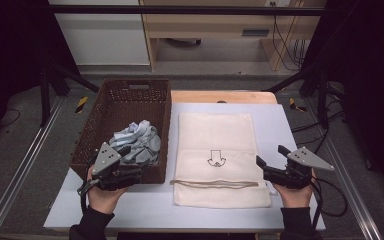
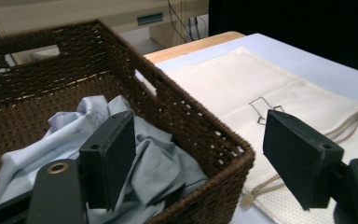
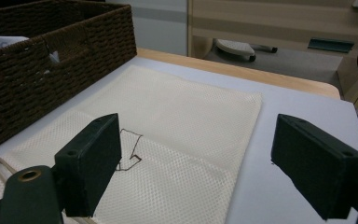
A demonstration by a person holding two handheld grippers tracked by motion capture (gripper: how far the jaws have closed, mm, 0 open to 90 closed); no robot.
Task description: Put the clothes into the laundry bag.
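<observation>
Crumpled pale-blue garment (image 1: 137, 141), maybe shirt, still in wicker basket (image 1: 96, 131) at 9 o'clock of flat mesh drawstring bag (image 1: 217, 145); left gripper (image 1: 130, 161) and right gripper (image 1: 269, 161) both open, empty; bagging not begun.

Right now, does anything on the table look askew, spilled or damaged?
Nothing stands out. The cream mesh bag lies flat and square beside the wicker basket; the pale blue cloth is crumpled but inside the basket. Both grippers are open and empty.

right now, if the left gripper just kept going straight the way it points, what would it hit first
Probably the crumpled pale blue cloth in the wicker basket. The left gripper, jaws open, straddles the basket's near corner, so the rim could catch its outer jaw first; depth is unclear.
</observation>
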